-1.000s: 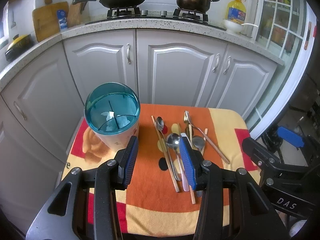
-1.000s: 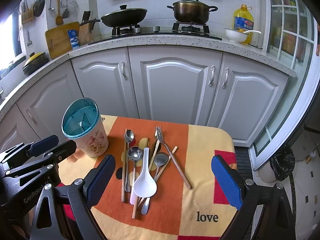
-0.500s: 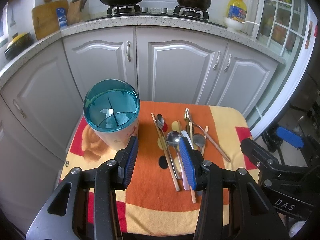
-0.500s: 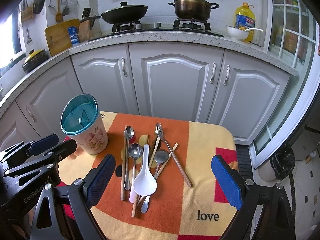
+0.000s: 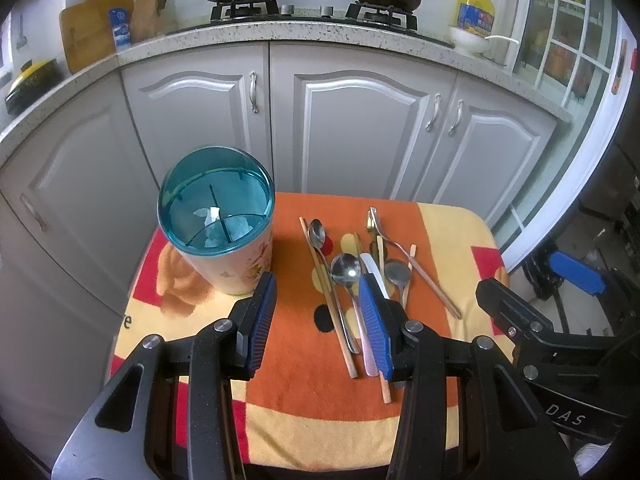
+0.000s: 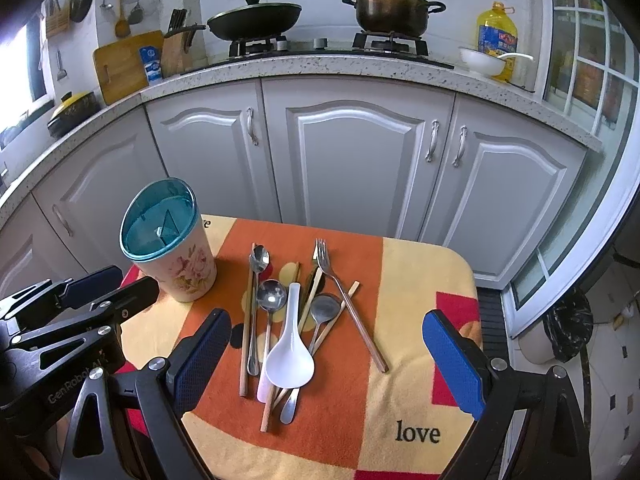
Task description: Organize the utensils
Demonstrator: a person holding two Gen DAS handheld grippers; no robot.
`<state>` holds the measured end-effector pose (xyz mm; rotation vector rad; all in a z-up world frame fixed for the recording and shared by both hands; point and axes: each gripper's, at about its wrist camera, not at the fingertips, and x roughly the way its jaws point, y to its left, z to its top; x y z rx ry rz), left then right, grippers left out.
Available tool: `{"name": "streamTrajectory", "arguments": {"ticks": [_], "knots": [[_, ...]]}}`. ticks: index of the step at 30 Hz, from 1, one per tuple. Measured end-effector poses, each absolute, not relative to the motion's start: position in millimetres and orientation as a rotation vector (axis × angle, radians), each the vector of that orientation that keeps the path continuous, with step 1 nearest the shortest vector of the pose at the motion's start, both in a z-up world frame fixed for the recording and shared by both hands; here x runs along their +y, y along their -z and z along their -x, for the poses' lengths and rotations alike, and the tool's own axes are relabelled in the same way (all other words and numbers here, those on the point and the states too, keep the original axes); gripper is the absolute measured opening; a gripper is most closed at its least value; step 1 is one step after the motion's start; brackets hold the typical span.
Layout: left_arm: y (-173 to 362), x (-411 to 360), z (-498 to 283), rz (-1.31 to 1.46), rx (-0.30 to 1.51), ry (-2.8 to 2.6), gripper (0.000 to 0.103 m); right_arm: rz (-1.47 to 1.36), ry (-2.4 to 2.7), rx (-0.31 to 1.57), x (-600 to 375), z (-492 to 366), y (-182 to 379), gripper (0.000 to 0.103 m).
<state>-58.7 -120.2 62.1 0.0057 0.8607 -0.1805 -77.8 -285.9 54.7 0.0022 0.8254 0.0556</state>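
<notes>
A floral utensil holder with a teal divided rim (image 5: 216,208) (image 6: 168,236) stands upright on the left of a small cloth-covered table (image 6: 424,280). A pile of utensils lies to its right: a white ceramic spoon (image 6: 290,354), metal spoons (image 6: 272,294), a fork (image 6: 324,258) and wooden chopsticks (image 6: 246,320). My left gripper (image 5: 318,320) is open and empty, above the table's near side between holder and pile. My right gripper (image 6: 328,356) is wide open and empty, hovering over the near end of the pile.
Grey kitchen cabinets (image 6: 352,160) stand close behind the table. The counter above holds a wok (image 6: 254,20), a pot (image 6: 390,8), an oil bottle and a cutting board. The table edge drops off to the right, toward a glazed door.
Both grippers have crept slightly forward and lower toward the table. Jaws keep their openings. The utensils and holder have not moved.
</notes>
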Motion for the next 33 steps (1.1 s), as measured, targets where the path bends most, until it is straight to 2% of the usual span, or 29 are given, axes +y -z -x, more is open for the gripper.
{"name": "streamTrajectory", "arguments": {"ticks": [23,29,33], "knots": [[-23.3,-128.1,44.3,0.032,1.003,0.265,0.042,-0.018,-0.088,0.915,-312.3,57.3,-12.0,0.096],[-5.5,-139.7,30.3,0.062,1.068,0.339,0.042,-0.053,-0.147,0.962,-330.5,41.7,15.2,0.083],[7.1,-153.5,14.2,0.074,1.107,0.380,0.042,-0.072,-0.141,0.989,-344.2,31.2,25.8,0.081]]}}
